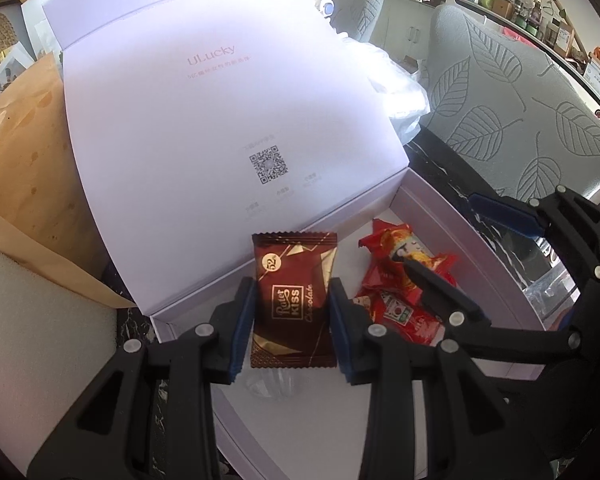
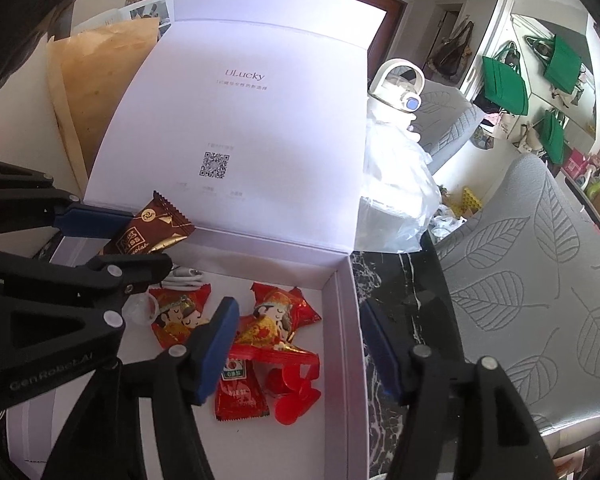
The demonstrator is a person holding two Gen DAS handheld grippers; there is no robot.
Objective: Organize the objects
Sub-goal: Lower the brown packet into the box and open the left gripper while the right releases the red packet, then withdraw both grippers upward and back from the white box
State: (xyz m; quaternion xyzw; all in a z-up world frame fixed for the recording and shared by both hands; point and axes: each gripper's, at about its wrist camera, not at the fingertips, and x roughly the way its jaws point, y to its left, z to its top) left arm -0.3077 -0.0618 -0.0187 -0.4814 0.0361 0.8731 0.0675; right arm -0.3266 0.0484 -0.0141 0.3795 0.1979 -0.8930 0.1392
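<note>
My left gripper [image 1: 292, 328] is shut on a brown Ratet Kiss chocolate packet [image 1: 294, 300] and holds it above the open white box [image 1: 460, 236]. The packet also shows in the right wrist view [image 2: 148, 228], between the left gripper's blue pads. My right gripper [image 2: 296, 352] is open and empty over the box's right wall [image 2: 346, 340]. Red candy packets [image 2: 268, 320] and a red ketchup sachet [image 2: 238, 392] lie on the box floor; the red packets also show in the left wrist view [image 1: 404, 264].
The box lid [image 2: 240, 120] stands open at the back. A brown paper bag [image 2: 96, 92] is left of it. A clear plastic bag [image 2: 396, 184] lies to the right on a black marble table [image 2: 400, 280]. Grey leaf-patterned chairs [image 2: 520, 280] stand beyond.
</note>
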